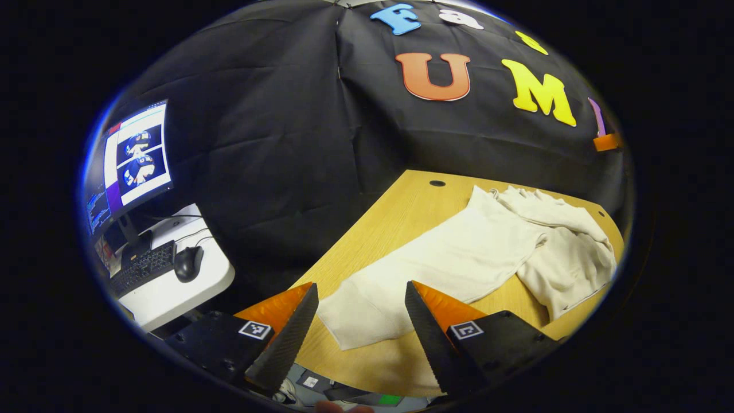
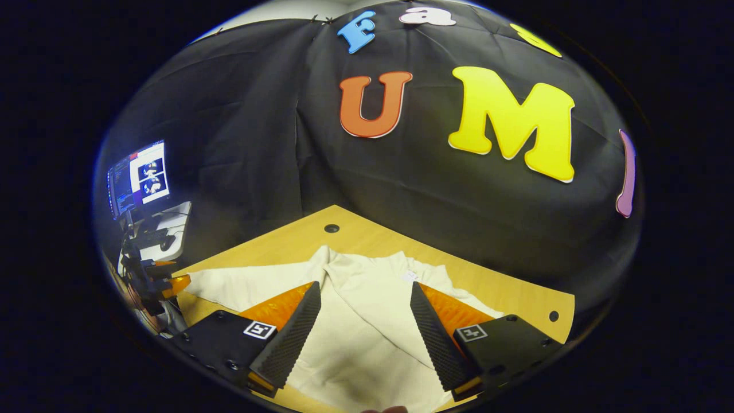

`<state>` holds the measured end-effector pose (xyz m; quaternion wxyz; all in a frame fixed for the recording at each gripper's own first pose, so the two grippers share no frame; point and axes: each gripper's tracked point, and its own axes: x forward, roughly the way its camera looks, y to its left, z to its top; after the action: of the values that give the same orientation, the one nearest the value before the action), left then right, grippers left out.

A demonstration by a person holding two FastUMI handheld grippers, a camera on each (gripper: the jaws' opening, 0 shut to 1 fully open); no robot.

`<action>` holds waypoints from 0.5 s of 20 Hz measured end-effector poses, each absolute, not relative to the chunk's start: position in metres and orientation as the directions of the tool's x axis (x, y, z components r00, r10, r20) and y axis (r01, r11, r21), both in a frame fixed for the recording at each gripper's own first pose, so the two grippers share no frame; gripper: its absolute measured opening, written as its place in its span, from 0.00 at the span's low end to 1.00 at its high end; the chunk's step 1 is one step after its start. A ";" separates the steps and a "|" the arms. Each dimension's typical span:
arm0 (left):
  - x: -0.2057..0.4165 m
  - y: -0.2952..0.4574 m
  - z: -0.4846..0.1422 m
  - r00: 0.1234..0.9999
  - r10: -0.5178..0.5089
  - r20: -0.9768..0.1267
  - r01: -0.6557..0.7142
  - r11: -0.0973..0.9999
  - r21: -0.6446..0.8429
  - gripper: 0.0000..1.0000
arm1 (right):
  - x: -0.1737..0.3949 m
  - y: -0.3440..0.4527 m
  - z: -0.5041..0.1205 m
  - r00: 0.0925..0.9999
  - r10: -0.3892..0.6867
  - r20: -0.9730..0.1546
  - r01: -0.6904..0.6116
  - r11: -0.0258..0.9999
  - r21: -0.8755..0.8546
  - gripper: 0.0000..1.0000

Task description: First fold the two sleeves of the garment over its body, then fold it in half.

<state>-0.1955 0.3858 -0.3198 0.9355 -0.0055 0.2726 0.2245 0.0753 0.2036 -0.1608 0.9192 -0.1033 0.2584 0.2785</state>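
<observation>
The garment [image 1: 504, 246] lies spread on the wooden surface [image 1: 390, 229], cream and crumpled. In the left gripper view one sleeve [image 1: 401, 287] runs out flat toward the camera, its cuff end near the surface's front edge, while the body is bunched further off. In the right gripper view the body [image 2: 367, 321] lies under the fingers, with the other part of the cloth reaching out to the left.

Both grippers hang above the cloth with fingers apart and nothing between them — the left gripper [image 1: 361, 321] over the cuff of the long sleeve, the right gripper [image 2: 364, 327] over the body. No fold looks made yet, so the step in hand is likely the first sleeve.

To do it well, the left fingers should come down straddling the cuff's edge and pinch only the sleeve's layers, not the surface below. Lift just enough to free the cloth, then carry the cuff across to the body in a low arc, so the sleeve creases at the shoulder rather than dragging the whole garment. The right gripper could press the body flat meanwhile — the cloth is light and will probably slide. Lay the sleeve down smooth before letting go.
</observation>
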 end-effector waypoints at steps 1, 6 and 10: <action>-0.194 0.389 -0.325 0.749 0.413 -0.518 -0.421 0.900 0.109 0.97 | 0.074 0.196 -0.160 0.717 0.444 -0.537 -0.551 0.833 -0.046 0.98; -0.199 0.395 -0.359 0.709 0.396 -0.584 -0.412 0.904 0.113 0.97 | 0.062 0.178 -0.161 0.720 0.420 -0.552 -0.530 0.847 -0.046 0.98; -0.202 0.393 -0.365 0.698 0.388 -0.602 -0.408 0.906 0.111 0.97 | 0.049 0.181 -0.163 0.690 0.446 -0.570 -0.561 0.827 -0.031 0.98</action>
<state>-0.2023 0.3926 -0.3654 0.9212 -0.0154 0.3232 0.2161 0.0491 0.1810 -0.1626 0.9136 -0.1019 0.2811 0.2755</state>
